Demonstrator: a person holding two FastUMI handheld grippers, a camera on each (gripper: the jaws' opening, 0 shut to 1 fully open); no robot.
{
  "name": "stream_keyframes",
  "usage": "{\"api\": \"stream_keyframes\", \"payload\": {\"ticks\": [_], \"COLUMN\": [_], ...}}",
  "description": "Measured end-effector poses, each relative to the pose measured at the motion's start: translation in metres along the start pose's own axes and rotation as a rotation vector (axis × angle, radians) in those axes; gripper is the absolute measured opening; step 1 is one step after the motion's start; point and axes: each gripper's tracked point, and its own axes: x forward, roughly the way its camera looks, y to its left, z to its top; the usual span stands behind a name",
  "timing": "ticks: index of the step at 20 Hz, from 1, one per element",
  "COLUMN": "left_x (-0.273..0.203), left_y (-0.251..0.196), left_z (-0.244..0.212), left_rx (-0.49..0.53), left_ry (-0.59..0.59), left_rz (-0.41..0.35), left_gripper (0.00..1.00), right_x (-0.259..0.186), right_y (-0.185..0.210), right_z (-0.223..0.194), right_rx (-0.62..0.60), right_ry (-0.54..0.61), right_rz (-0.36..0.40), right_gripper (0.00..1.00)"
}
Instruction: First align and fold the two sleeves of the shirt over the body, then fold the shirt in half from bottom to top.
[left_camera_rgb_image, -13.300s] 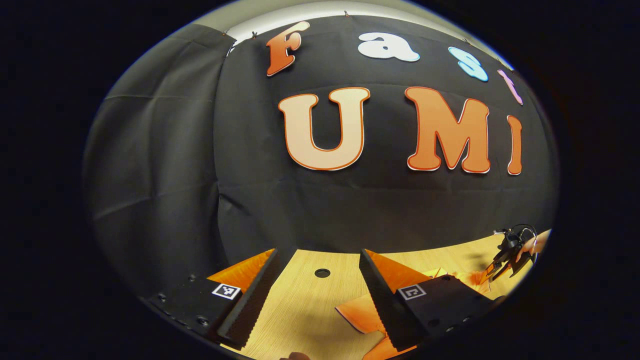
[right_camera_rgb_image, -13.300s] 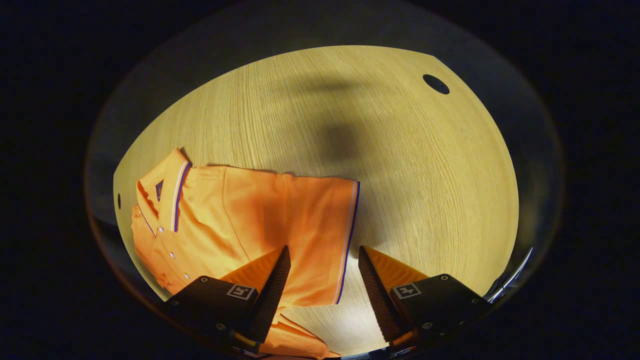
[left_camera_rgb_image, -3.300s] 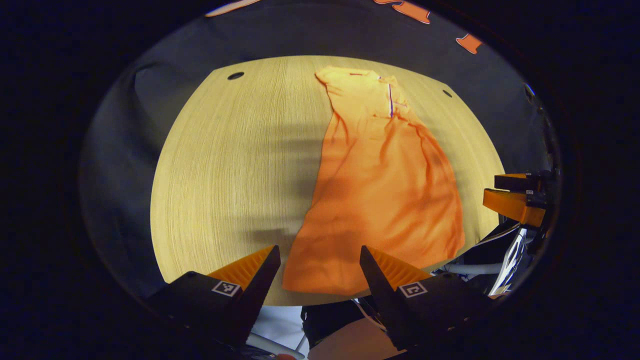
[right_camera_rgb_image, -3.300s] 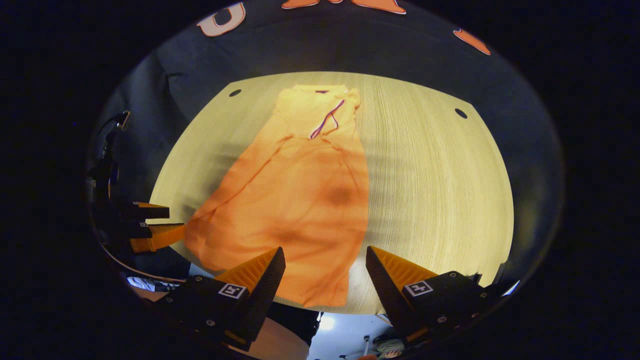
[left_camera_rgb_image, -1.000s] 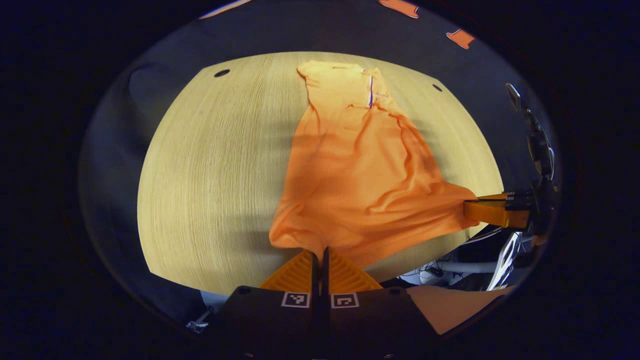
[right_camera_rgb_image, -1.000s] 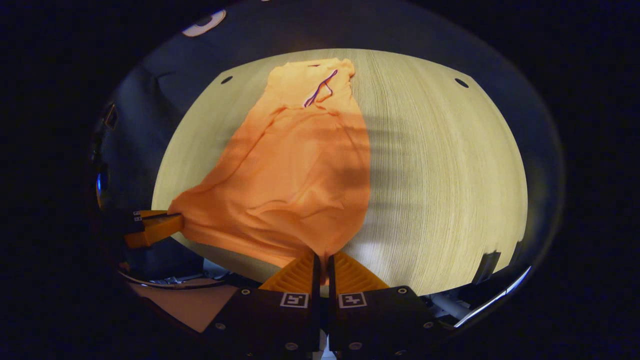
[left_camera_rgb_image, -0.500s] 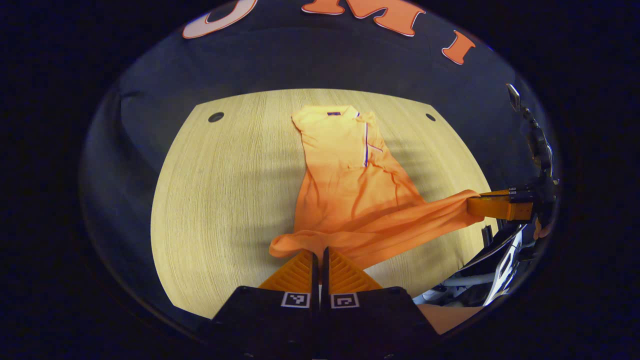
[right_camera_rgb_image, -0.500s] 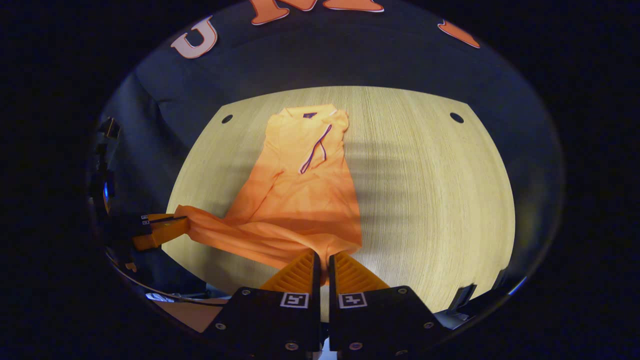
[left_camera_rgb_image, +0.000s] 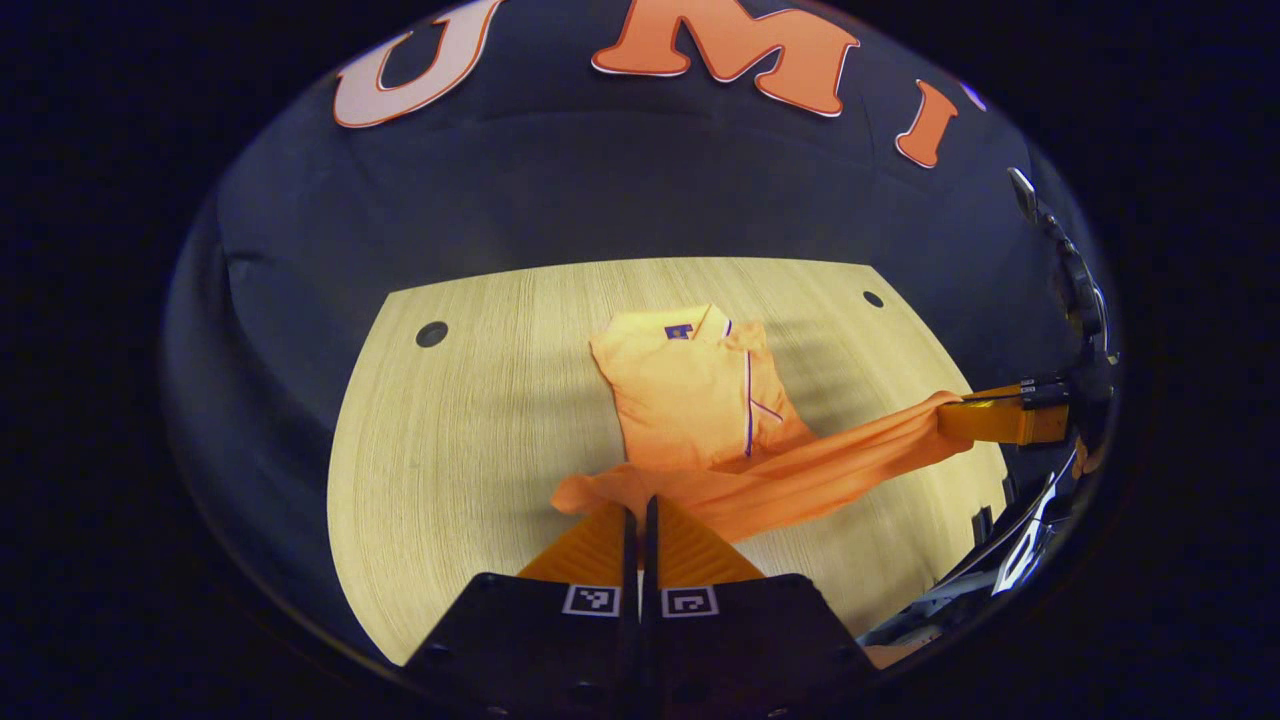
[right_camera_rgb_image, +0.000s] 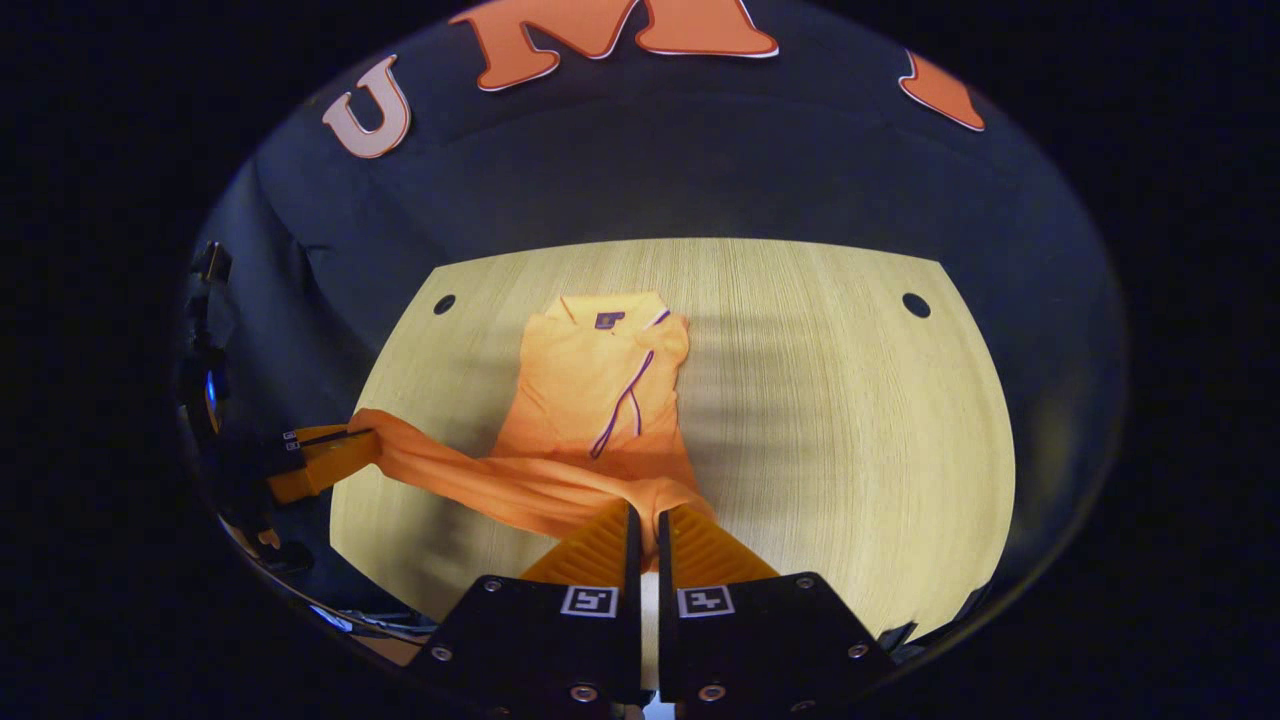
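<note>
Left gripper view shows the orange shirt (left_camera_rgb_image: 700, 400) lying on the wooden table (left_camera_rgb_image: 470, 420), collar end far, its hem lifted into a stretched band. The left gripper (left_camera_rgb_image: 637, 515) is clenched on one hem corner, and the right gripper (right_camera_rgb_image: 645, 520) pinches the other corner, both fingers pressing the fabric.

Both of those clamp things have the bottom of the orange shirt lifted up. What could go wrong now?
The hem sags between the left tool and right tool, so the shirt might land creased or crooked. Each tool pinches just a corner, which could slip free. Dragging could also shift the collar end lying on the table.
</note>
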Motion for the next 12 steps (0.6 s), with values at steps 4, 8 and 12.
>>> {"api": "stream_keyframes", "payload": {"ticks": [4, 8, 12], "left_x": [0.024, 0.051, 0.089], "left_y": [0.008, 0.017, 0.028], "left_z": [0.034, 0.061, 0.078], "left_rx": [-0.008, -0.021, -0.038], "left_ry": [-0.022, -0.039, -0.024], "left_rz": [0.001, 0.007, 0.018], "left_gripper": [0.01, 0.01, 0.01], "right_x": [0.015, 0.041, 0.073], "right_y": [-0.011, -0.016, -0.028], "right_z": [0.038, 0.067, 0.09], "right_rx": [-0.015, 0.002, 0.03], "right_ry": [-0.038, -0.058, -0.069], "right_rz": [-0.033, -0.045, -0.063], "right_gripper": [0.07, 0.07, 0.07]}}
